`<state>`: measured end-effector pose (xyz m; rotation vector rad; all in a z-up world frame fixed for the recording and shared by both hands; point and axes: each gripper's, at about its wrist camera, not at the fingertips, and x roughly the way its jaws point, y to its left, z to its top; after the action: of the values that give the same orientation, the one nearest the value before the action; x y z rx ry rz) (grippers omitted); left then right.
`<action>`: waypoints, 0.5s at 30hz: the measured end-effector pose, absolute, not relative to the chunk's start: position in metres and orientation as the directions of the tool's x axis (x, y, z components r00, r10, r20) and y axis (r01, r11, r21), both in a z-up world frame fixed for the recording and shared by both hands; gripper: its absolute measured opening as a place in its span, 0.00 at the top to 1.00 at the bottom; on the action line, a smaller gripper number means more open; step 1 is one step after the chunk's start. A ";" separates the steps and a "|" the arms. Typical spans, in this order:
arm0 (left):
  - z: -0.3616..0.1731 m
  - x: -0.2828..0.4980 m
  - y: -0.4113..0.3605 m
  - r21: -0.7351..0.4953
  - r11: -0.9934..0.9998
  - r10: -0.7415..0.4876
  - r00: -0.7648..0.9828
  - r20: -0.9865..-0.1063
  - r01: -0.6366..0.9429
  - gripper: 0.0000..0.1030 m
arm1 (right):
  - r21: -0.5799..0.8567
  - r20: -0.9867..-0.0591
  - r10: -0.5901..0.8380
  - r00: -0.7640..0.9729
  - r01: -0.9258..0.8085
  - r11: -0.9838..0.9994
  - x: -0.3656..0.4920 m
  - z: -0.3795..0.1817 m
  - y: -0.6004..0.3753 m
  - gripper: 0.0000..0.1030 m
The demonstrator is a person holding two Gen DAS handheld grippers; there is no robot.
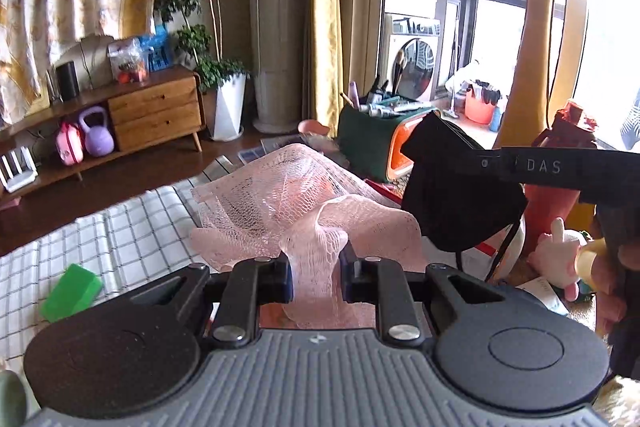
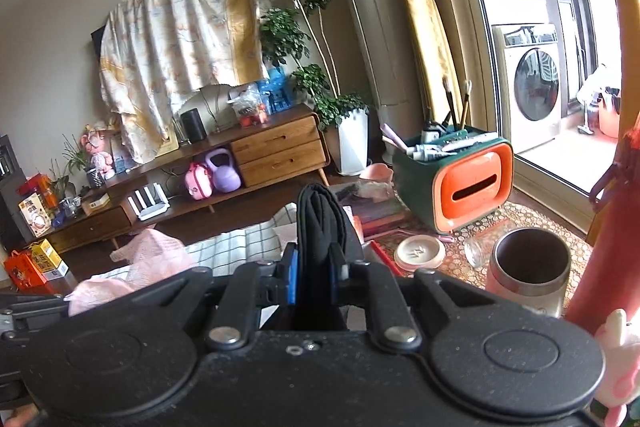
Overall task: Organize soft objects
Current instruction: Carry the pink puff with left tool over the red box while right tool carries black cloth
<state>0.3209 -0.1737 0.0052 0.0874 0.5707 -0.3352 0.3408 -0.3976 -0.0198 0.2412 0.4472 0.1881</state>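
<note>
In the left wrist view the only writing that can be read is "DAS", in pale letters on the black arm of the right hand-held gripper, which reaches in from the right edge. That gripper pinches a black fabric piece, which hangs in folds from its tip, up and to the right of the left hand-held gripper. The left hand-held gripper is pinching a pink mesh net: a twisted strand of the mesh runs between its two fingers, and the rest billows out just ahead of them, above a checked cloth. A green block lies on that cloth, low to the left of the gripper. A small pink plush toy sits to the right, below the black fabric.

In the right wrist view the right hand-held gripper is pressed onto the black fabric piece, which stands up folded between its blue-edged fingers. The pink mesh net lies to the left. Ahead to the right stand a green and orange tissue box, a steel-rimmed pink cup and a white lid whose mark is too small to read.
</note>
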 end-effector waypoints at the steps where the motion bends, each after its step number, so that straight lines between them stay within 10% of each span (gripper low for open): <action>1: 0.001 0.329 -0.178 -0.020 0.942 -0.290 0.780 -0.554 0.336 0.80 | 0.269 -0.408 0.228 0.884 -0.122 0.955 0.345 -0.024 -0.398 0.86; 15: -0.083 0.400 -0.217 -0.038 0.946 -0.243 0.628 -0.739 0.321 0.80 | 0.204 -0.559 0.226 0.798 -0.131 0.970 0.389 -0.095 -0.380 0.86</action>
<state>0.3998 -0.2169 -0.0827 0.1005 0.8311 -0.3238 0.3894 -0.3795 -0.0953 0.1580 0.6181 0.1925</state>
